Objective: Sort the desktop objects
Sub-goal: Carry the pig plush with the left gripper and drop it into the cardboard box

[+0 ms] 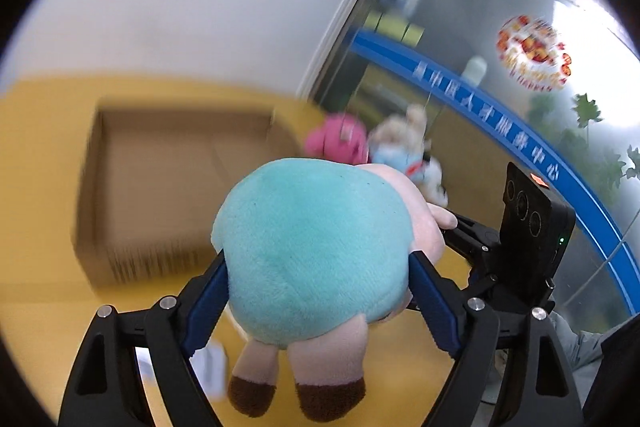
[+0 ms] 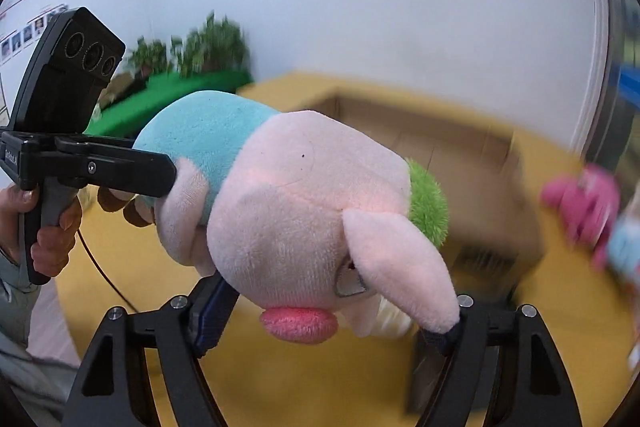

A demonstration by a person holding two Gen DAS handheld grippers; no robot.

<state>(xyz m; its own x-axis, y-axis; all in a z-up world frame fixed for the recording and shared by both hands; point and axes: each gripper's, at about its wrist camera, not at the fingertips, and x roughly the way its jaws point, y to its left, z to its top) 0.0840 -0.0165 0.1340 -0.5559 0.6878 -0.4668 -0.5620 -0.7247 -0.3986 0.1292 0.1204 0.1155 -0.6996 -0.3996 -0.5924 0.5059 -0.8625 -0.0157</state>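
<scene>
A plush pig [image 1: 308, 251] with a teal body, pink head and brown feet is held in the air between both grippers. My left gripper [image 1: 318, 267] is shut on its teal body. My right gripper [image 2: 336, 291] is shut on its pink head [image 2: 304, 211], which has a green tuft. In the right wrist view the left gripper [image 2: 160, 171] comes in from the left onto the teal body. An open cardboard box [image 1: 168, 179] stands on the yellow table behind the pig; it also shows in the right wrist view [image 2: 440, 155].
A pink plush [image 1: 338, 143] and a white-and-blue plush [image 1: 400, 143] lie on the yellow table [image 1: 44, 155] right of the box, by a glass wall. The pink plush [image 2: 584, 207] also shows in the right wrist view. Something white [image 1: 212, 367] lies below the pig.
</scene>
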